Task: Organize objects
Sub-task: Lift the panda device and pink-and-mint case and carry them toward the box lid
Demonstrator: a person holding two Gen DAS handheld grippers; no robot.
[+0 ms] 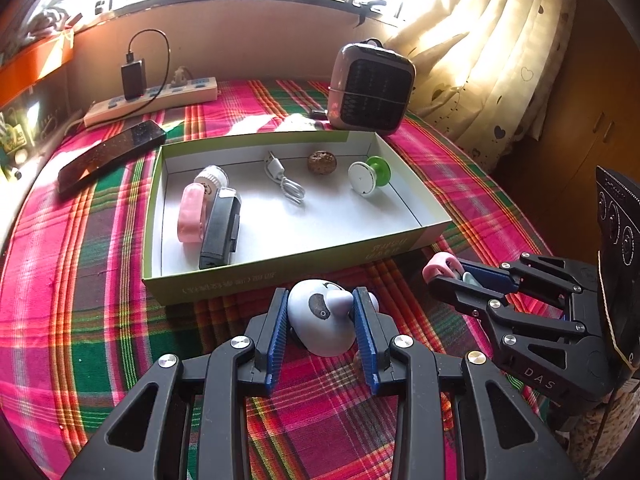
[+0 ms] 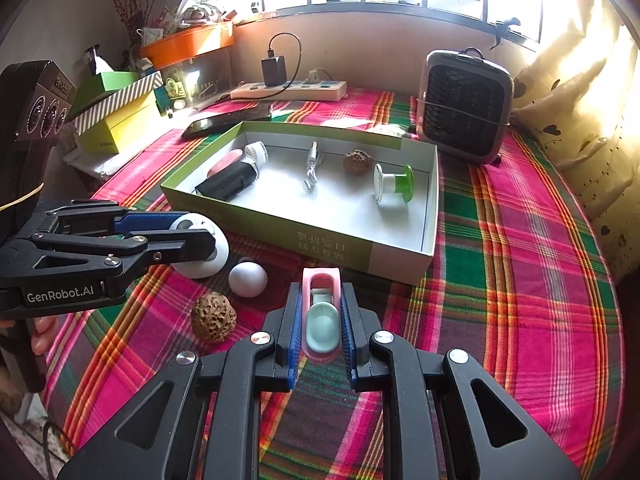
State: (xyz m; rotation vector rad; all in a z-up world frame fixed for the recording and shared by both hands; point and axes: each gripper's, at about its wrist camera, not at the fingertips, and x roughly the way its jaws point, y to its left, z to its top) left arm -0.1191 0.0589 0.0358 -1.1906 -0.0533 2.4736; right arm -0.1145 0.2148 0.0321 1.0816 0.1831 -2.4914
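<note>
Plaid cloth covers the tabletop (image 2: 520, 240), which carries the open box (image 1: 280, 268). Left hand-held gripper (image 1: 322, 320) is clamped on a white panda-faced toy (image 1: 320, 324) just in front of the box's near wall. Right hand-held gripper (image 2: 321, 320) is pinched narrow on a pink-and-mint clip (image 2: 321, 312), also outside the box. Risk: the rounded toy may slip from the flat pads, or either load may strike the near wall if carried too low.

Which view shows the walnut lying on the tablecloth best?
The right wrist view: the walnut lies in plain sight on the cloth beside the white ball. In the left wrist view it cannot be made out; the left gripper and its toy cover that spot.
</note>
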